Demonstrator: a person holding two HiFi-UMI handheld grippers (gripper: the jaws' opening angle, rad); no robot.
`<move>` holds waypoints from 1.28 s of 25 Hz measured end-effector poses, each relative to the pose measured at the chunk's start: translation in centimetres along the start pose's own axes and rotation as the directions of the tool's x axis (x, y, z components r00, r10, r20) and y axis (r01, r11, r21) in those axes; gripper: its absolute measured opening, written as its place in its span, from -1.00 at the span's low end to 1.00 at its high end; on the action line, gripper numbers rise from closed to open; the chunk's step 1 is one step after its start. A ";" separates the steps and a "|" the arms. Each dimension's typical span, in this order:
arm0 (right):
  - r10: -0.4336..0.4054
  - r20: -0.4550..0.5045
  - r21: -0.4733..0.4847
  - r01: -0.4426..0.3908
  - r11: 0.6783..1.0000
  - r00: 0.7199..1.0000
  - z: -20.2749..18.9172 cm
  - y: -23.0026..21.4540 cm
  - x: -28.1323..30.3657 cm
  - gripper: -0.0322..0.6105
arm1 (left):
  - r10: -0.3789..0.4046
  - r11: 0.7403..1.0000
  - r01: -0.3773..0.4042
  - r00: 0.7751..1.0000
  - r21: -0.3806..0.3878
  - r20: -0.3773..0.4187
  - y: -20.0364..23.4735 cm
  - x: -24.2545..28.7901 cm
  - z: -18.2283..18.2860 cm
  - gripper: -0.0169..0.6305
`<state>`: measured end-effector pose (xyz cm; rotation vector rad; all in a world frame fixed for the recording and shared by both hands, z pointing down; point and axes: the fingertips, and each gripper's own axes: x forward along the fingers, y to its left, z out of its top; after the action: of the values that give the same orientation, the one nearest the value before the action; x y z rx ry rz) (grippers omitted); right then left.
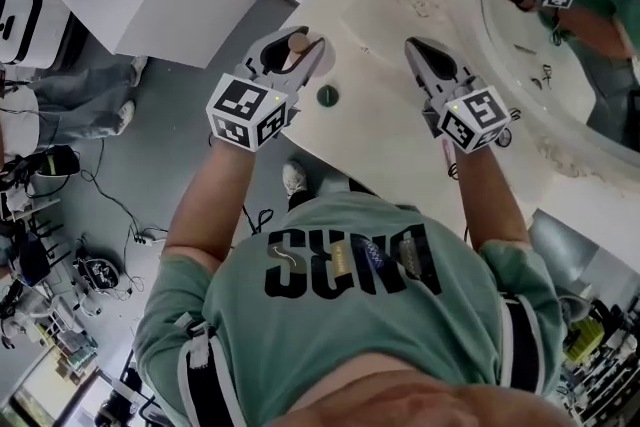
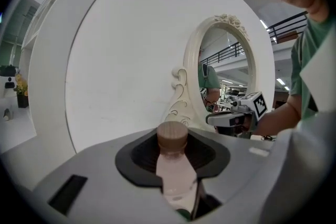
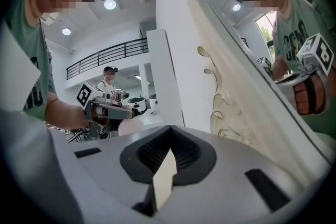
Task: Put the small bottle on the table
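a grey floor [image 1: 170, 115] strewn with cables lies below a white dressing table [image 1: 380, 130], at the back of which stands an oval mirror in a cream scrolled frame [image 2: 226, 73]. a person in a green printed t-shirt [image 1: 350, 315] stands at the table's front edge with a gripper in each hand.

the left gripper [image 1: 300, 50] hangs over the table's left front corner. its jaws are clamped on a small pale pink bottle with a round brown cap [image 2: 175, 170]. the bottle lies between the dark ribbed pads [image 2: 202, 155], with the cap out towards the jaw tips and the body running back into the gripper. whether the bottle touches the tabletop cannot be told.

just beside that gripper, on the tabletop, sits a small dark green round thing [image 1: 327, 96]; what it is cannot be made out.

the right gripper [image 1: 415, 50] is held over the middle of the table, well apart from the left one and near the mirror. its jaws are drawn together with nothing between them, and its reflection shows in the glass.
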<state>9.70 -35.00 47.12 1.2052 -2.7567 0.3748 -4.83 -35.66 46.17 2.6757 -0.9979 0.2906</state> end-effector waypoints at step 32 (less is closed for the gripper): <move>0.029 0.015 -0.012 -0.029 1.000 0.999 -4.3 -5.4 3.7 -0.92 | -0.069 0.991 0.071 0.997 0.117 -0.027 2.6 17.4 -4.1 -0.55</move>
<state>11.14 -40.03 52.95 1.1713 -2.7877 0.3532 5.99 -46.82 55.30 2.7992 -0.9045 0.3751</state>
